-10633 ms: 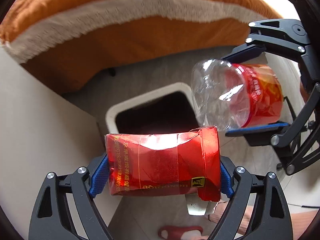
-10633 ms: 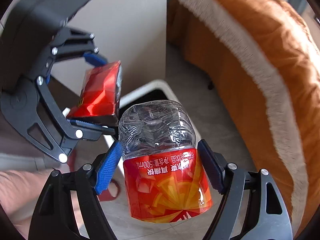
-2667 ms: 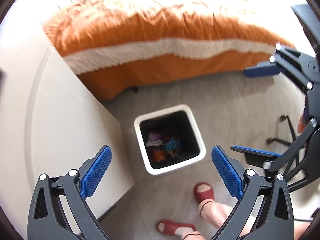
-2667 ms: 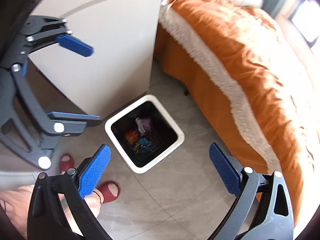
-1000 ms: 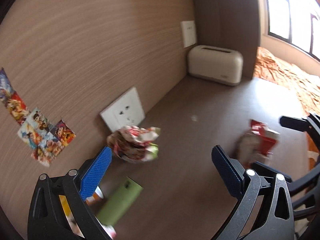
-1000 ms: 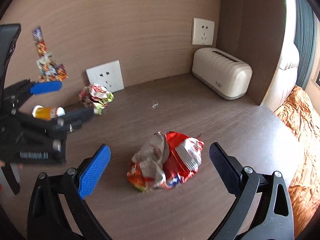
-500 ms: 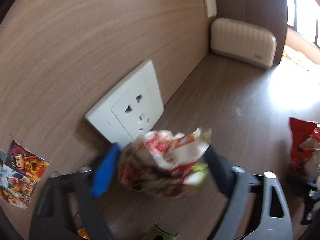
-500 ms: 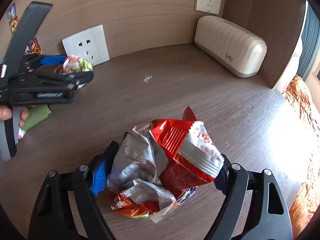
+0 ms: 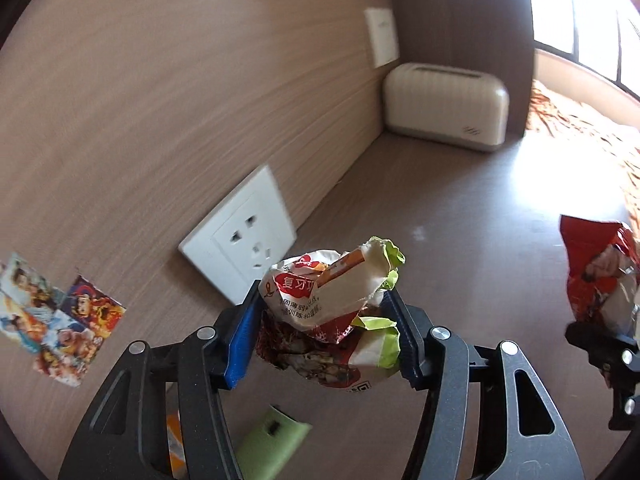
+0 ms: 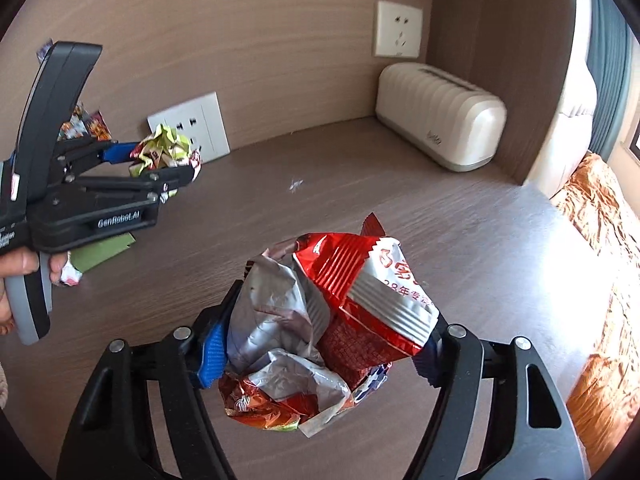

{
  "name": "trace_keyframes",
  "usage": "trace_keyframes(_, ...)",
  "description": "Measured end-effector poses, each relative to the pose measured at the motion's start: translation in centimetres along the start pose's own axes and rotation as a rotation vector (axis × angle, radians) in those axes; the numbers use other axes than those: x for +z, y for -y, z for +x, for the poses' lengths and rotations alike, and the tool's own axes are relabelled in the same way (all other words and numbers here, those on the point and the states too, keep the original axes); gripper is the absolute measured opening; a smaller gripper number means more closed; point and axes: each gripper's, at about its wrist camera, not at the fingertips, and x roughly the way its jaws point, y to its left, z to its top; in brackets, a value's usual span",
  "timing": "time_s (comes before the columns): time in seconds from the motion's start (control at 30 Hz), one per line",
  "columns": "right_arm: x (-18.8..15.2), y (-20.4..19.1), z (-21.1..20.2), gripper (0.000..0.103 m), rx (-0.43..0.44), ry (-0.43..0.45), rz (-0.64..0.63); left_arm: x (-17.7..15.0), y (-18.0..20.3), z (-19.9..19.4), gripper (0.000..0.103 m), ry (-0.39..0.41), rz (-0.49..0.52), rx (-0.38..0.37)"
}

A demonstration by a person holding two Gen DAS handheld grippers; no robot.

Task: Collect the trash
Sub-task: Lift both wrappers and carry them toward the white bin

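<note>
Both my jaws have just been closing: my left gripper (image 9: 322, 334) now pinches the crumpled wrapper ball (image 9: 332, 320) and my right gripper (image 10: 320, 354) the red snack bag (image 10: 320, 332), both just above the desk (image 10: 460, 232), ready for binning.

Brown wood-grain desktop (image 10: 460, 248) meets a lighter wood-grain back panel (image 9: 180, 80). Two white wall sockets: lower (image 9: 240, 236), upper (image 10: 398, 29). Cream ribbed box (image 10: 440, 116) in the corner. Stickers (image 9: 60, 316) on the panel. Orange bedding (image 10: 608, 216) and a bright window (image 9: 576, 12) at right.
</note>
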Motion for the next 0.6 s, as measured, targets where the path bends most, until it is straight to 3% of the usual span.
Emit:
trace_keyframes(0.37,-3.0,4.1,-6.5,0.073,-0.07,0.063,0.051,0.4,8.7,-6.5,0.057,0.067,0.137,-0.098)
trace_keyframes(0.6,-6.6,8.4,-10.6,0.073,-0.14,0.069,0.112,1.0,16.8,-8.9,0.057,0.093,0.252,-0.204)
